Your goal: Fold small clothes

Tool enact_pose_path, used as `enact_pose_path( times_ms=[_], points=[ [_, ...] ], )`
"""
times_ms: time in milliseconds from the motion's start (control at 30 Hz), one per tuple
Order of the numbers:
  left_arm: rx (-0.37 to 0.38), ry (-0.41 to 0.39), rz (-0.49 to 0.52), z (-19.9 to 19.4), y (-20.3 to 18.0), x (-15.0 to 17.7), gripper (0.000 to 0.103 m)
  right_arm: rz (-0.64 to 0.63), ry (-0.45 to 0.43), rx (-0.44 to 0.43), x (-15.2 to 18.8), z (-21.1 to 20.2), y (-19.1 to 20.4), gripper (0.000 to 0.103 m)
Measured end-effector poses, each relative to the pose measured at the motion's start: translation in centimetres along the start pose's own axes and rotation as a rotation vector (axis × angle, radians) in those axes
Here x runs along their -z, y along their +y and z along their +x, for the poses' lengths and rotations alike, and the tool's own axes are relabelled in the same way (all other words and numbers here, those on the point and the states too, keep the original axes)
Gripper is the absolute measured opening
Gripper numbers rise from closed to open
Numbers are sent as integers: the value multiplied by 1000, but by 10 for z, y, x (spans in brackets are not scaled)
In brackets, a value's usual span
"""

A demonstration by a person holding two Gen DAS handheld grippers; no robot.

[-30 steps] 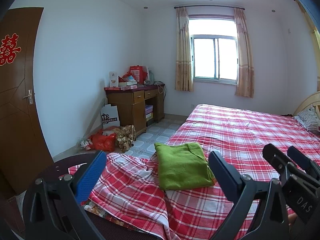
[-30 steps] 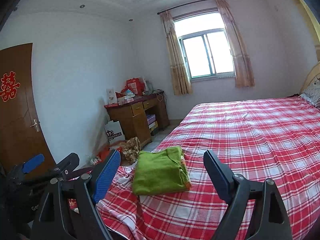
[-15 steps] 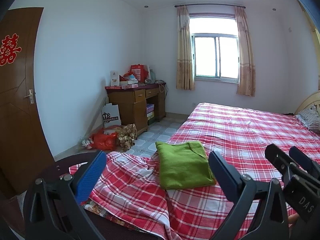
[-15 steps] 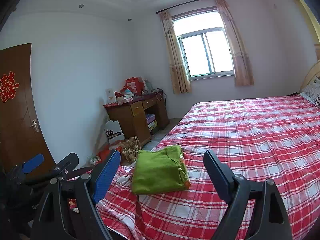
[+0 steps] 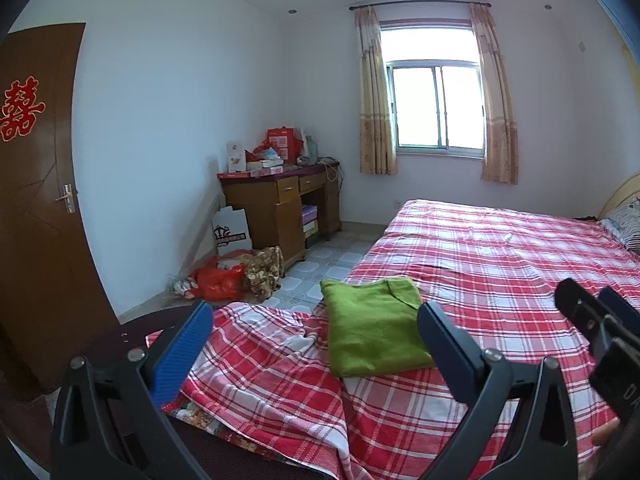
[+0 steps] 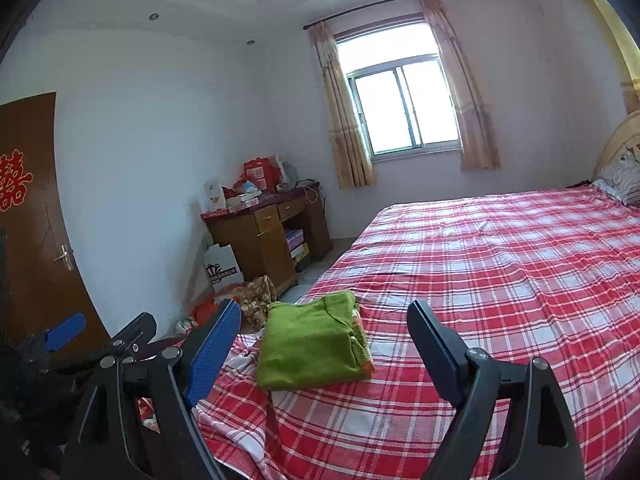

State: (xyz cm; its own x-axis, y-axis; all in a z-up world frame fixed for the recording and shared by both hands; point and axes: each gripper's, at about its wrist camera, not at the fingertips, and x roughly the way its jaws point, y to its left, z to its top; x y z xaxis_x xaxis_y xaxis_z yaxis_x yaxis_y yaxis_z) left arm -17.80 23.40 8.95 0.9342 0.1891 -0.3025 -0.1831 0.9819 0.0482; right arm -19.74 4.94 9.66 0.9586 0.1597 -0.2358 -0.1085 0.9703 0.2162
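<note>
A green garment (image 5: 374,330) (image 6: 310,348) lies folded into a neat rectangle near the foot corner of a bed with a red plaid sheet (image 5: 500,280) (image 6: 500,280). An orange layer peeks out at its right edge in the right wrist view. My left gripper (image 5: 316,338) is open, held back from the garment with nothing between its blue pads. My right gripper (image 6: 324,334) is open too, hovering short of the garment and holding nothing. Each gripper shows at the edge of the other's view.
A wooden desk (image 5: 280,208) piled with boxes stands by the left wall under the window (image 5: 436,108). Bags and a cloth bundle (image 5: 240,272) lie on the tiled floor beside it. A brown door (image 5: 36,200) is at far left. Pillows (image 6: 620,178) lie at the headboard.
</note>
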Motion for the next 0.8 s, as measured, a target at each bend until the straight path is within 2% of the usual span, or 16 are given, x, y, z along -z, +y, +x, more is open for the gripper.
enact_pose_path(
  times_ms=[100, 300, 500, 800],
  points=[
    [-23, -9, 7, -1, -1, 1, 103, 7, 3, 10, 2, 1, -4, 86],
    [-21, 10, -1, 2, 1, 0, 103, 8, 14, 15, 6, 2, -5, 86],
    [-46, -14, 4, 1, -1, 0, 103, 9, 23, 22, 9, 3, -6, 86],
    [-11, 2, 2, 3, -2, 0, 103, 16, 28, 28, 9, 4, -8, 86]
  ],
)
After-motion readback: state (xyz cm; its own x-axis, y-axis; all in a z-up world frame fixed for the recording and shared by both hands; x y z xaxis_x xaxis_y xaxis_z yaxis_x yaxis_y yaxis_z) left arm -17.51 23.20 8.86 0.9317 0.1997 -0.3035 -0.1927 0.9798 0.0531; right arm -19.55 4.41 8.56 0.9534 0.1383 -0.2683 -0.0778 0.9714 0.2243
